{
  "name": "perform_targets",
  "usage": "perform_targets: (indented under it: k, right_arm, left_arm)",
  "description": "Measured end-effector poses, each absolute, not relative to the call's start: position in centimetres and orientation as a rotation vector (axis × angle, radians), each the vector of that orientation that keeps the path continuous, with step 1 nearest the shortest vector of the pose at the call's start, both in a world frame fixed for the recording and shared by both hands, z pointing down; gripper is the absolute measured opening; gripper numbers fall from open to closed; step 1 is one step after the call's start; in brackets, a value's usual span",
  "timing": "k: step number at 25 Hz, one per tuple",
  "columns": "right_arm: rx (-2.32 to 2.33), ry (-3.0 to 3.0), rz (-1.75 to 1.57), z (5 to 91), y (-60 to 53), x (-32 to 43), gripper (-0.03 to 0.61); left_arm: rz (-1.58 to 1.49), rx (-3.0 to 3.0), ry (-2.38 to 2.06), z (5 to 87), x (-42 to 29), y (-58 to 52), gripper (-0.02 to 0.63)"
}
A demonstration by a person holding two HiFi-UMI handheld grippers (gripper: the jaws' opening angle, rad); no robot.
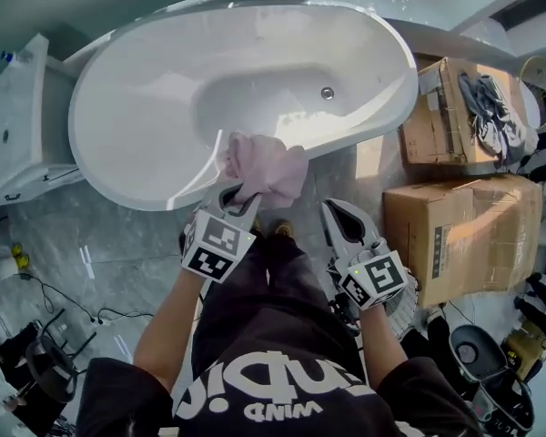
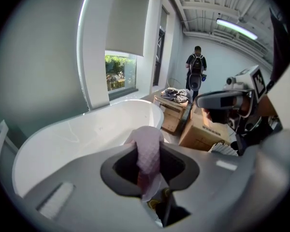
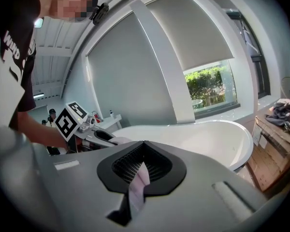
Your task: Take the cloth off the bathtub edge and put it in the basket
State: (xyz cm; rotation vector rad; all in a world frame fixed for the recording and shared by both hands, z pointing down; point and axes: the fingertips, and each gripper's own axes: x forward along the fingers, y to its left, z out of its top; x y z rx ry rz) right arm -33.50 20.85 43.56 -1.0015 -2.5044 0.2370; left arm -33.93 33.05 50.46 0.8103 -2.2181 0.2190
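— Two grippers: which has the cloth [image 1: 271, 167]?
— Left gripper [image 1: 238, 196], clamped on it, bunched over the bathtub's [image 1: 136, 107] near rim. Right gripper [image 1: 331, 210] sits closed beside, clear of it; the pale strip in its gap is unclear.

**Colours and patterns at the bathtub**

The cloth [image 1: 266, 169] is shown in pale pink, with a fine waffle weave. The bathtub [image 1: 146, 107] is finished in glossy white. The left gripper [image 1: 239, 194] and the right gripper [image 1: 335, 212] are moulded in light grey, lined in black around the jaws, and fitted with black-and-white square markers. The floor [image 1: 118, 239] is laid in marbled grey. The boxes [image 1: 455, 235] are made of plain brown cardboard. The T-shirt [image 1: 282, 371] is black, printed with white lettering.
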Motion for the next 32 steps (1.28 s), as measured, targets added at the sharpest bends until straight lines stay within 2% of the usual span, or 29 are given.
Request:
perform_targets:
  k: [14, 24, 32]
  right_arm:
    - [-1.052, -2.675, 0.183, 33.6, 22.0, -32.0, 0.009]
    - [-1.011, -2.743, 0.16, 31.7, 22.0, -32.0, 0.009]
    - [-0.761, -2.83, 0.167, 30.6, 17.9, -30.7, 0.009]
  left_arm:
    - [0.195, 0.908, -2.391, 35.9, -31.3, 32.1, 0.075]
    - [0.205, 1.011, -2.41, 33.3, -30.9, 31.4, 0.075]
    - [0.254, 1.254, -2.351, 30.4, -31.2, 27.2, 0.074]
